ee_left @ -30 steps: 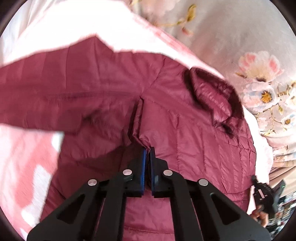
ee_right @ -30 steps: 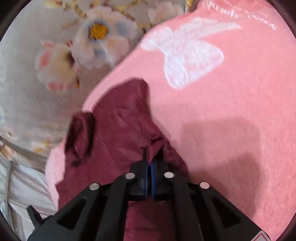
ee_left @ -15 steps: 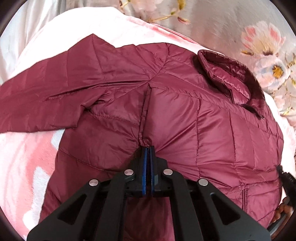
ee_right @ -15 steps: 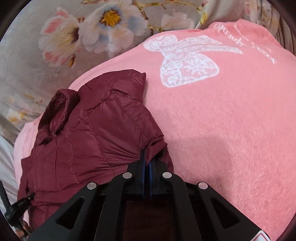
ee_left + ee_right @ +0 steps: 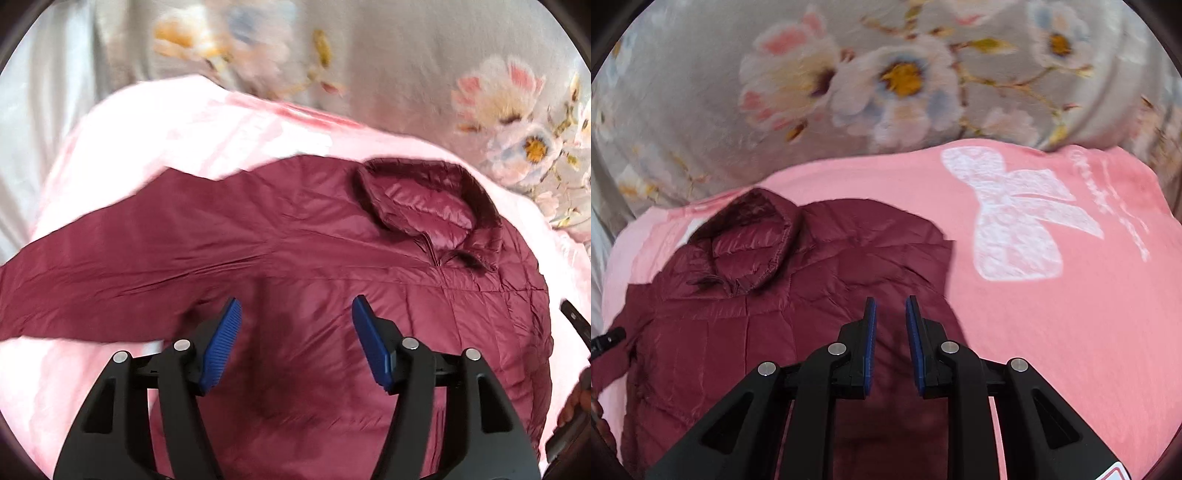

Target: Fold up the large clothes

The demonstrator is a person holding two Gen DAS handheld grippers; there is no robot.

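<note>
Loosely, a glossy quilted maroon jacket (image 5: 332, 280) lies on fleecy pink blanket (image 5: 1071, 332).

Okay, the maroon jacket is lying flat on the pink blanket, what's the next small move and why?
Probably bring the left tongs onto the outstretched sleeve and fold it across the jacket. Both tongs are opening with nothing between them, and that sleeve lies spread out to the side on the blanket.

Bed, brightly lit
A pink blanket (image 5: 1052, 332) with a white bow — grey floral bedding (image 5: 701, 129) past its far edge.
</note>
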